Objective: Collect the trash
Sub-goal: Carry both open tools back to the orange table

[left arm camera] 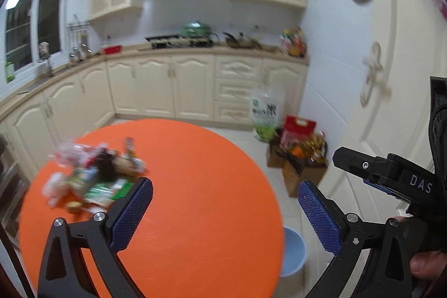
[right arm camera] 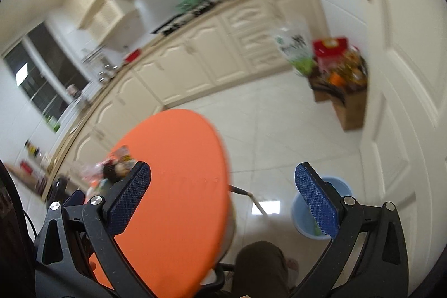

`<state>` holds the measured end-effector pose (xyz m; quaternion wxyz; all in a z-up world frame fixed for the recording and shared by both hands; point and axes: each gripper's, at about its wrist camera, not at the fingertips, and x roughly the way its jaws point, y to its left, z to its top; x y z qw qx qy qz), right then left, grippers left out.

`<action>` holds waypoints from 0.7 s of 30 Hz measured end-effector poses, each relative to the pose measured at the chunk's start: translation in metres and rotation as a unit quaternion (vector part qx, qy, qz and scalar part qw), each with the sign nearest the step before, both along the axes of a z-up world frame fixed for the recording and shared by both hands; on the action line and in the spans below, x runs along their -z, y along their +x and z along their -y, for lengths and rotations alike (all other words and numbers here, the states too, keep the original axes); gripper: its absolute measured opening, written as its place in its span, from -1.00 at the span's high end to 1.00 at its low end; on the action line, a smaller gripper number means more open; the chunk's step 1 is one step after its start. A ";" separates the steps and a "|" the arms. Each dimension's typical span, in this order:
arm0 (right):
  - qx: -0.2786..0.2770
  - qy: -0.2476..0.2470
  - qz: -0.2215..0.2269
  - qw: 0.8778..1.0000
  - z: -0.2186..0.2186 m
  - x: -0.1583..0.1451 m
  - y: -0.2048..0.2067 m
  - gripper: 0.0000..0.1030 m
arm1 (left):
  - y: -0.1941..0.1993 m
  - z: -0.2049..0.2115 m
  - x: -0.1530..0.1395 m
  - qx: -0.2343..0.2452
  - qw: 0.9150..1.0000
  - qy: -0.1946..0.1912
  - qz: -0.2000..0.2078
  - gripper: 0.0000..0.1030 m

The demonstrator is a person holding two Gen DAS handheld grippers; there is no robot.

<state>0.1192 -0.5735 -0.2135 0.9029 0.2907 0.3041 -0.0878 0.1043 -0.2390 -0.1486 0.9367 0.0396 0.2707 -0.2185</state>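
A pile of trash [left arm camera: 92, 175], with wrappers, plastic film and a green packet, lies on the left part of a round orange table [left arm camera: 201, 186]. My left gripper [left arm camera: 225, 203] is open and empty, held above the table to the right of the pile. A light blue bucket [left arm camera: 293, 250] stands on the floor by the table's right edge. In the right wrist view my right gripper [right arm camera: 223, 192] is open and empty, over the table's right edge [right arm camera: 220, 158]. The bucket [right arm camera: 301, 211] shows behind its right finger and the blurred pile [right arm camera: 111, 169] behind its left finger. The right gripper's body also shows in the left wrist view [left arm camera: 391, 175].
Cardboard boxes with bags and groceries [left arm camera: 299, 155] stand on the floor by the white door [left arm camera: 377, 74]. Cream kitchen cabinets [left arm camera: 167, 85] and a worktop run along the back. My knee [right arm camera: 259, 264] and a table leg [right arm camera: 257, 203] show below.
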 end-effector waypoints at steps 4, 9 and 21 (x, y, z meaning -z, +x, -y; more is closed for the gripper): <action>-0.030 -0.035 0.022 0.999 -0.048 -0.031 0.012 -1.00 | -0.033 -0.053 -0.018 -0.028 0.999 -0.019 0.019 -0.99; -0.066 -0.082 0.039 0.994 -0.109 -0.058 0.022 -1.00 | -0.071 -0.111 -0.028 -0.065 0.997 -0.033 0.036 -0.99; -0.139 -0.181 0.052 0.972 -0.212 -0.085 0.040 -1.00 | -0.132 -0.170 -0.015 -0.151 0.986 -0.039 0.054 -0.99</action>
